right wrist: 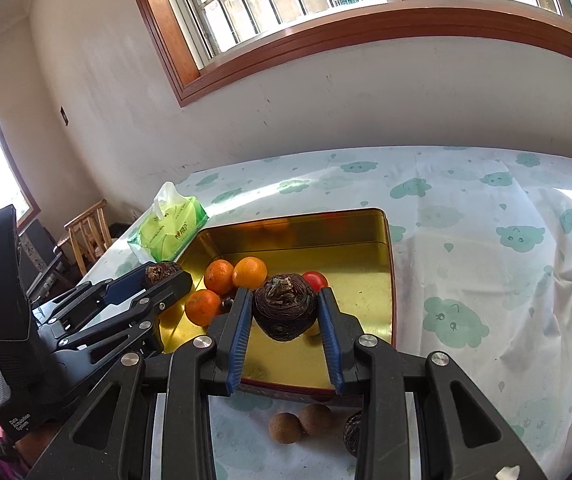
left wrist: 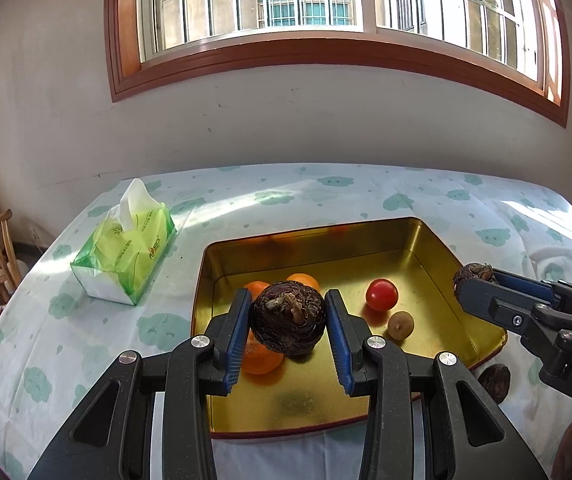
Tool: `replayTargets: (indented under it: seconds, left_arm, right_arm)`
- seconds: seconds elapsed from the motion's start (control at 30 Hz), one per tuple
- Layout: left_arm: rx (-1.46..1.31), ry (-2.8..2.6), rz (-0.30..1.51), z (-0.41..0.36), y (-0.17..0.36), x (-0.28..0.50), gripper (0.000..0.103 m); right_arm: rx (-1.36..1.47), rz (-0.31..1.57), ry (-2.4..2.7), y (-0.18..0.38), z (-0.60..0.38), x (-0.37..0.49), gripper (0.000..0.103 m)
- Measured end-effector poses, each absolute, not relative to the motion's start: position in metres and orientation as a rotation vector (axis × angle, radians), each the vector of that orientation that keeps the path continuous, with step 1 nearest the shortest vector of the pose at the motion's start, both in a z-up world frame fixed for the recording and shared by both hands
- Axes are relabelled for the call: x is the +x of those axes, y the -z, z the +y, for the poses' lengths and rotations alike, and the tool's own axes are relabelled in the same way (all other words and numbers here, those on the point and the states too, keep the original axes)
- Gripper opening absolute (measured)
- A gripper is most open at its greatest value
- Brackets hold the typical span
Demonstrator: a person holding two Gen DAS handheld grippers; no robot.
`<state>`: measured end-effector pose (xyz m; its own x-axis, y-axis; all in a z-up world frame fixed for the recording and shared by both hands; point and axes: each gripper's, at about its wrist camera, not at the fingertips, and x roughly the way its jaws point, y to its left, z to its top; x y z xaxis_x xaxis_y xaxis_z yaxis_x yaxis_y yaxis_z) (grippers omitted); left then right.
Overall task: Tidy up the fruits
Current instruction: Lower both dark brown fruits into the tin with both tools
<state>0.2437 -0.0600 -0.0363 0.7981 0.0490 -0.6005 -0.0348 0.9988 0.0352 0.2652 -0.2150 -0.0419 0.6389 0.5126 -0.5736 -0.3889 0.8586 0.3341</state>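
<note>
Here the left claw (left wrist: pixel 288 322) grips a dark, scaly water chestnut (left wrist: pixel 288 322) between its blue pads above the gold tray (left wrist: pixel 438 256). The right claw (right wrist: pixel 285 312) clamps a second chestnut (right wrist: pixel 285 307) over the same tray, which holds three oranges (right wrist: pixel 249 273), a red tomato (left wrist: pixel 382 294) and a small brown fruit (left wrist: pixel 401 325). The tray sits on the cloud-print surface (right wrist: pixel 486 216).

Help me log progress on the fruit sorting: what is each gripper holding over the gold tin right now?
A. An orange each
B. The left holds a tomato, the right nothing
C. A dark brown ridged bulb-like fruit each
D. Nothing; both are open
C: the left gripper is clamped on one dark brown fruit and the right gripper on another dark brown fruit, both above the gold tin.
</note>
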Motion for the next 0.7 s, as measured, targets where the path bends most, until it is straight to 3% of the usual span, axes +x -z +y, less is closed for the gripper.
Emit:
replayTargets:
  seconds: [0.7]
  left_arm:
    - [0.075, -0.060, 0.700, -0.073, 0.050, 0.285, 0.038]
  right_arm:
    - [0.190, 0.730, -0.531, 0.054, -0.216, 0.303, 0.030]
